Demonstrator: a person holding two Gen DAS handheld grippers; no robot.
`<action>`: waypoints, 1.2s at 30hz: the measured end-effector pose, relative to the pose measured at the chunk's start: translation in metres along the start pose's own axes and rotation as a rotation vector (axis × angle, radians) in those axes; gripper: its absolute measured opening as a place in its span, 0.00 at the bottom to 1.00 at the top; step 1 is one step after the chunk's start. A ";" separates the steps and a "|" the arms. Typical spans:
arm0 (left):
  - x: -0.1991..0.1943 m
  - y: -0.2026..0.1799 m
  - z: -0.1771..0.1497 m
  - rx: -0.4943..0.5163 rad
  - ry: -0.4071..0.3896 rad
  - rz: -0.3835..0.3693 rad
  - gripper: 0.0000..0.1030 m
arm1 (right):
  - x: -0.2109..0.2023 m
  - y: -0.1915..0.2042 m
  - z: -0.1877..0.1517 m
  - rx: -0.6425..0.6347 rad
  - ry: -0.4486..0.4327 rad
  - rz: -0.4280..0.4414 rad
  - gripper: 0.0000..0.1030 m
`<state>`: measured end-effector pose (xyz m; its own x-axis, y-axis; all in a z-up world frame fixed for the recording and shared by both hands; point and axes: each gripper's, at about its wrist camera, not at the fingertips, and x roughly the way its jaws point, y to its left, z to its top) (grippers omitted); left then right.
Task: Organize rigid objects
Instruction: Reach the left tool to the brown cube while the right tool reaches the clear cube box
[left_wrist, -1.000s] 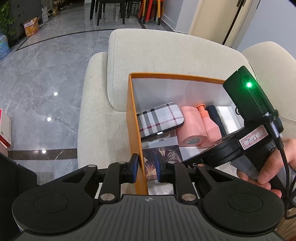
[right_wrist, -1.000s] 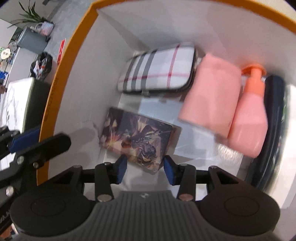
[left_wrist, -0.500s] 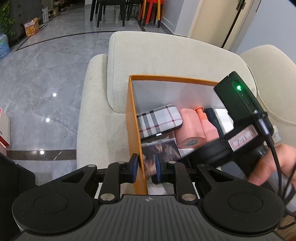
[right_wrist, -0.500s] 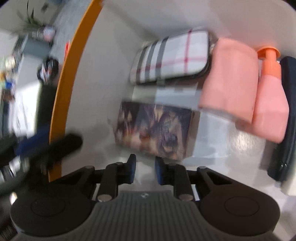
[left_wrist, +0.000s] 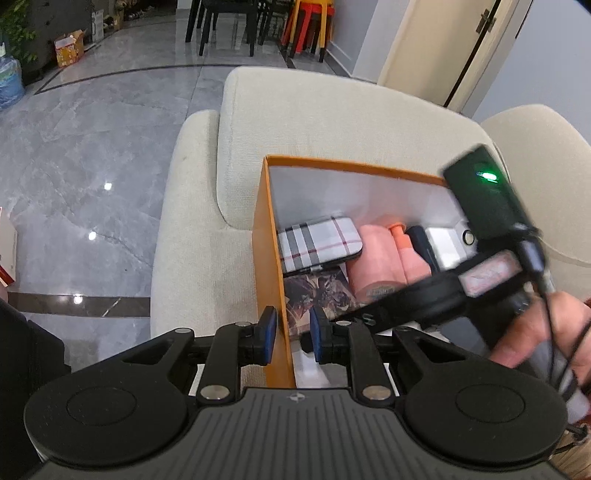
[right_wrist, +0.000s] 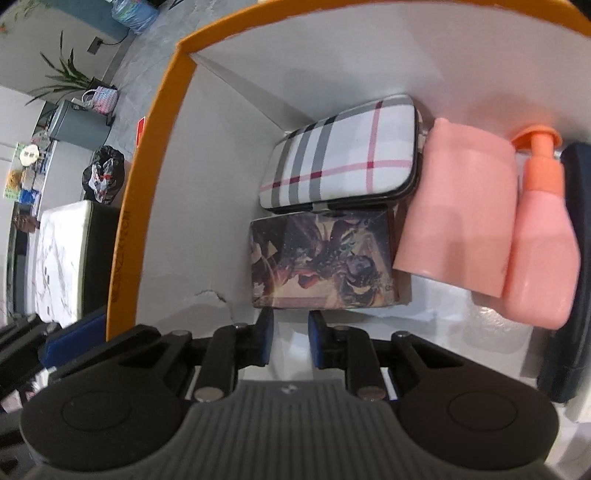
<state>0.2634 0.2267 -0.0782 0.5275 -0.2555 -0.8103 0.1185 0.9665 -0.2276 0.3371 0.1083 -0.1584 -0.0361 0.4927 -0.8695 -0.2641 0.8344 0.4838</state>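
Orange-walled cardboard box (left_wrist: 271, 258): your left tongs (left_wrist: 289, 334) pinch its wall; right tongs (right_wrist: 290, 334), pressed together and empty, nudge the illustrated card box (right_wrist: 321, 264) beside the plaid case (right_wrist: 340, 157). Next: withdraw.

Dark illustrated box (right_wrist: 321, 260) lies flat in orange box (right_wrist: 147, 155), touching plaid case (right_wrist: 340, 155)

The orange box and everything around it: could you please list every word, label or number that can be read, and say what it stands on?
Nothing can be quoted with confidence.
Rim of the orange box: a line of small print, too small to read.
White label on the right gripper: blurred, unreadable.
Base label of the pink cylinder: blurred, unreadable.
Picture box: artwork only, no legible words.
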 end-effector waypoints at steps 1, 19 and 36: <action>-0.003 -0.001 0.000 0.004 -0.017 -0.003 0.20 | -0.007 0.000 -0.004 -0.012 -0.010 0.010 0.22; -0.038 -0.131 0.001 0.277 -0.263 -0.073 0.22 | -0.189 -0.047 -0.111 -0.106 -0.634 -0.168 0.39; 0.066 -0.308 -0.005 0.742 0.005 -0.152 0.52 | -0.259 -0.237 -0.194 0.279 -0.639 -0.420 0.52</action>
<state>0.2575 -0.0879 -0.0647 0.4565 -0.3860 -0.8017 0.7259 0.6826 0.0847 0.2225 -0.2652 -0.0674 0.5915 0.1000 -0.8001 0.1200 0.9703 0.2100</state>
